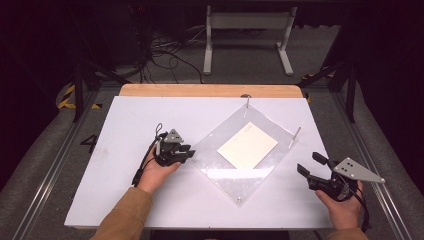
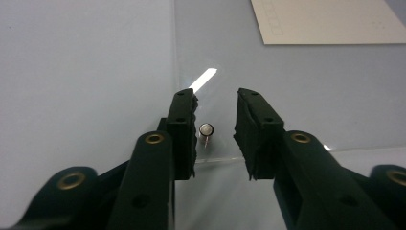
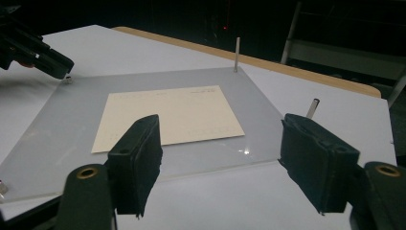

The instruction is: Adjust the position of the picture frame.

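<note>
Nearest me, my right tongs (image 1: 311, 167) hover over the white tabletop (image 1: 125, 150) at the right front, spread wide, nothing between them; in the right gripper view they face the clear sheet's near edge. My left tongs (image 1: 186, 151) sit at the left corner of the clear plastic sheet (image 1: 235, 180). In the left gripper view these tongs (image 2: 216, 117) are spread a little, with a short metal pin (image 2: 206, 130) standing between them just inside that corner, untouched as far as I see.

The sheet lies flat on the tabletop, turned like a diamond, corners pointing toward me, away, left and right. It looks transparent and glossy, with glare streaks. No containers here; the sheet carries a cream card (image 1: 247, 145) at its middle, flat, and I cannot tell whether it is on top or under. The card's long axis runs from near left to far right, in line with the sheet's edges.

Farther back, a tall thin pin (image 1: 247, 103) stands upright at the far corner, another pin (image 1: 297, 134) at the right corner, leaning slightly. A small stub (image 1: 239, 199) marks the near corner.
</note>
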Action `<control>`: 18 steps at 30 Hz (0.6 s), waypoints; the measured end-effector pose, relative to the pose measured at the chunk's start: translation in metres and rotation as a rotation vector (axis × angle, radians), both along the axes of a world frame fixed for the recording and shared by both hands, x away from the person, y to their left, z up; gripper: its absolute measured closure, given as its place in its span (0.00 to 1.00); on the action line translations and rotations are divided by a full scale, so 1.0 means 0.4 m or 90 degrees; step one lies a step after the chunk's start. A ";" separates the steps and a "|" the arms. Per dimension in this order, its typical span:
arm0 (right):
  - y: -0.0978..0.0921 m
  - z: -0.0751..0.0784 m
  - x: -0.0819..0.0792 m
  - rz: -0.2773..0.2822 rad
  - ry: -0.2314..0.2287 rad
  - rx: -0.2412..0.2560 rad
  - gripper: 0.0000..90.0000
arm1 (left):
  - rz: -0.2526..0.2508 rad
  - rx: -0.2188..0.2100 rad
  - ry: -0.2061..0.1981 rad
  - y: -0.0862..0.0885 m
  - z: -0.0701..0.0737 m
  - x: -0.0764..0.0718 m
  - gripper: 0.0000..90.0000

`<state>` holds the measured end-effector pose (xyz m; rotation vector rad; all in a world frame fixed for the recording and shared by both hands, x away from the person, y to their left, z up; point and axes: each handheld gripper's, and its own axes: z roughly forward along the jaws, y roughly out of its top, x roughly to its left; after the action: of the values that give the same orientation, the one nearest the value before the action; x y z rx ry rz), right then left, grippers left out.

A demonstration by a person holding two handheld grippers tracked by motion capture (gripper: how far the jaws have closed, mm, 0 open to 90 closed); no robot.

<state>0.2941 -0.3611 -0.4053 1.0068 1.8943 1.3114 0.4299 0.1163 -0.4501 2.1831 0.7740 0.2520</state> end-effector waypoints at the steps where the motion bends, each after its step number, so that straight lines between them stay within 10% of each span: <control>1: 0.000 0.000 -0.001 0.001 0.002 0.001 0.35 | -0.002 0.003 -0.001 0.000 -0.002 0.002 0.79; 18: 0.011 -0.009 0.005 0.018 0.022 0.000 0.34 | -0.006 0.024 -0.015 -0.008 -0.017 0.008 0.92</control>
<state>0.2962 -0.3567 -0.4090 1.0114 1.9412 1.3184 0.4330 0.1131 -0.4568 2.2147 0.7514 0.2891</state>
